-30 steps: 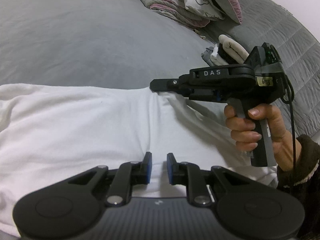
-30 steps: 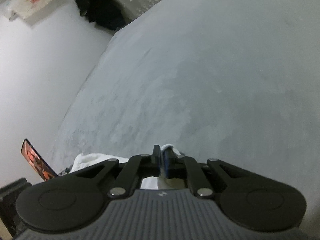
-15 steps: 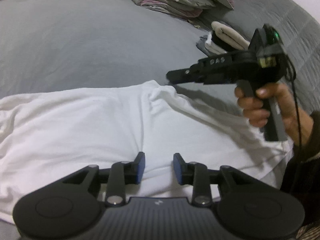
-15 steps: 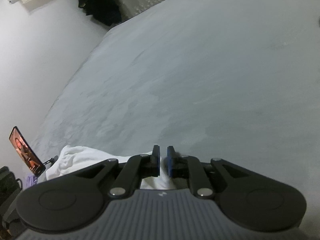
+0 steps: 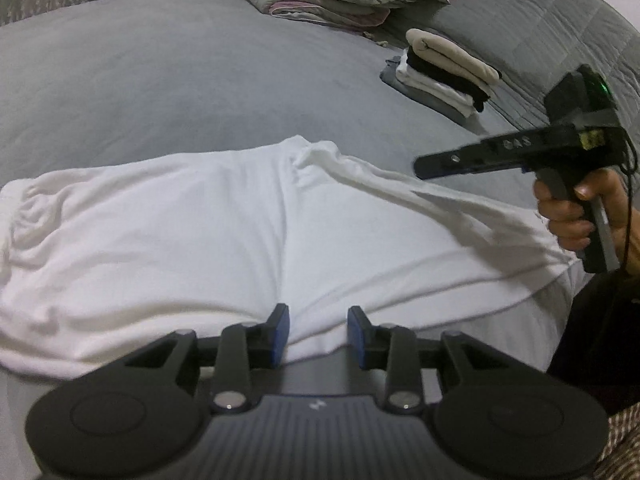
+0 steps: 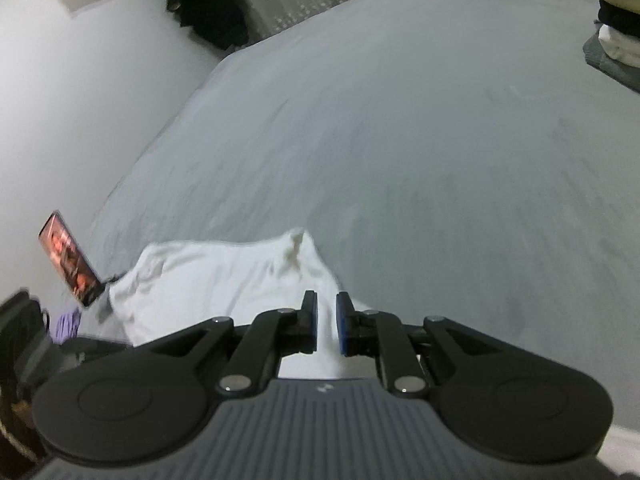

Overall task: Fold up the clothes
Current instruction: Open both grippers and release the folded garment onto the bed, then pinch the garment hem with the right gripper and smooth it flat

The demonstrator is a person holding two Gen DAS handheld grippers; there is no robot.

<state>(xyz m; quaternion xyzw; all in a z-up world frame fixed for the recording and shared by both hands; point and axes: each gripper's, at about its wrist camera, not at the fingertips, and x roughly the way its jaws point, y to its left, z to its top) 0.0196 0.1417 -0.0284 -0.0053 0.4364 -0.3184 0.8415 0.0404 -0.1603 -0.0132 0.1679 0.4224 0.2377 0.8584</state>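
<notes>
White garment (image 5: 248, 216) lies spread flat across the grey bed (image 5: 160, 80), w/ one fold ridge running toward the right side. Left gripper (image 5: 318, 334) sits over its near hem, jaws apart, nothing between the pads. Right gripper (image 6: 327, 326) hangs above the garment's far corner (jaws slightly parted, no cloth pinched); in the left wrist view a hand (image 5: 576, 216) holds it by the handle. Stack of folded clothes (image 5: 444, 72) rests further back on the bed, well apart.
</notes>
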